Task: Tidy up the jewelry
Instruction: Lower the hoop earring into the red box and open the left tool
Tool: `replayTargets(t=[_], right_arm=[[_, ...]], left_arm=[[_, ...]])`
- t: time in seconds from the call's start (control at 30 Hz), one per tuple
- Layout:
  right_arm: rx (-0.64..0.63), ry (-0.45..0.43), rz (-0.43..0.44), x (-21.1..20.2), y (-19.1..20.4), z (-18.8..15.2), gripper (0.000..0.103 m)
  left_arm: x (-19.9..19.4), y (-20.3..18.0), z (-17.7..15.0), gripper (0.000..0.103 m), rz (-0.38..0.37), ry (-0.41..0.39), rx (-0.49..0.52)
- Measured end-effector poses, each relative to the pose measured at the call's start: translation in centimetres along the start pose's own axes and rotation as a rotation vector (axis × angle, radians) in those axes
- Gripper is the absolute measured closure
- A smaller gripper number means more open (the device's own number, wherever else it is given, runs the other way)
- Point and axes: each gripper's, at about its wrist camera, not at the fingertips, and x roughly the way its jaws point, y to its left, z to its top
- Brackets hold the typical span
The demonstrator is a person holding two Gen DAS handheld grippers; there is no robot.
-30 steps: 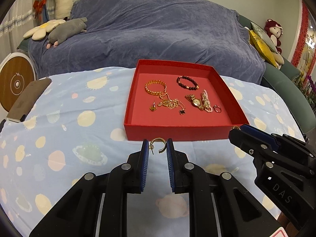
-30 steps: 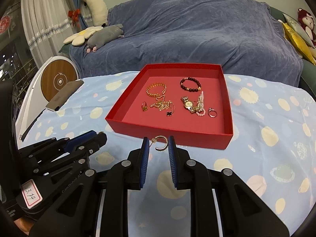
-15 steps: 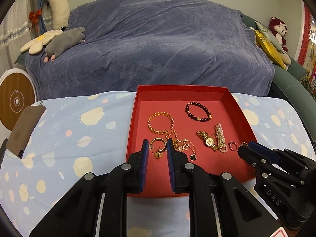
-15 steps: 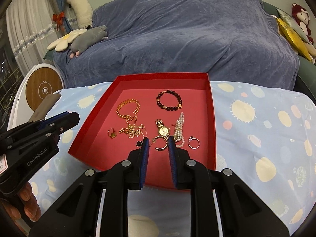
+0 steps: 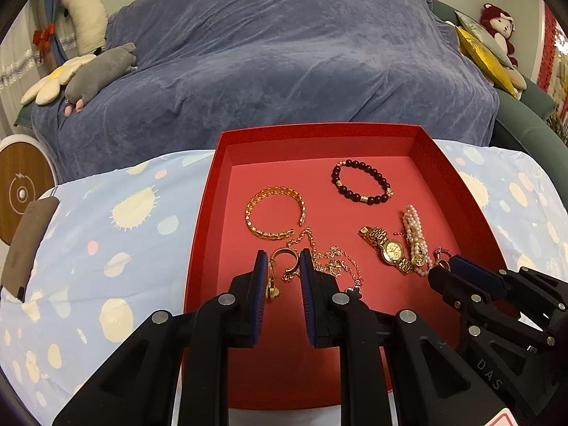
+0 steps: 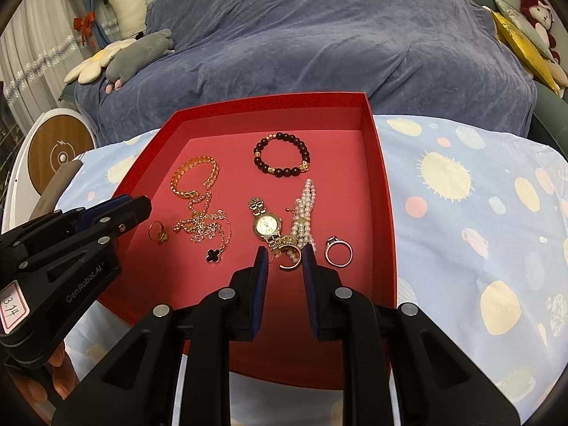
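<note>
A red tray (image 5: 202, 234) (image 6: 385, 191) on the spotted cloth holds a gold bangle (image 5: 275, 217), a dark bead bracelet (image 5: 362, 183), a gold watch (image 5: 388, 248), a pearl bracelet (image 5: 415, 238), a gold chain (image 6: 204, 222) and rings. My left gripper (image 5: 283, 264) is shut on a gold hoop earring (image 5: 285, 259) and holds it over the tray's left part. My right gripper (image 6: 285, 254) is shut on a second gold hoop earring (image 6: 289, 254) over the watch and pearls, beside a silver ring (image 6: 339, 250).
A blue-covered sofa (image 5: 284, 60) stands behind the table, with plush toys (image 5: 85, 74) at its left and cushions (image 5: 486, 53) at its right. A brown flat case (image 5: 25, 245) lies at the table's left edge.
Both grippers have moved forward from in front of the tray to over its inside, each still holding its earring.
</note>
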Motion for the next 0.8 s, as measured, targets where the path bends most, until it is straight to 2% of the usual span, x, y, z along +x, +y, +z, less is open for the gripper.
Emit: replayTargets(t=[0.67, 0.8], right_arm=[[0.0, 0.012, 0.016, 0.6, 1.4, -0.1, 0.083], [0.001, 0.009, 0.011, 0.6, 1.6, -0.2, 0.081]], left_arm=[[1.7, 0.0, -0.9, 0.087, 0.019, 0.044, 0.009], [1.7, -0.1, -1.0, 0.082, 0.019, 0.044, 0.011]])
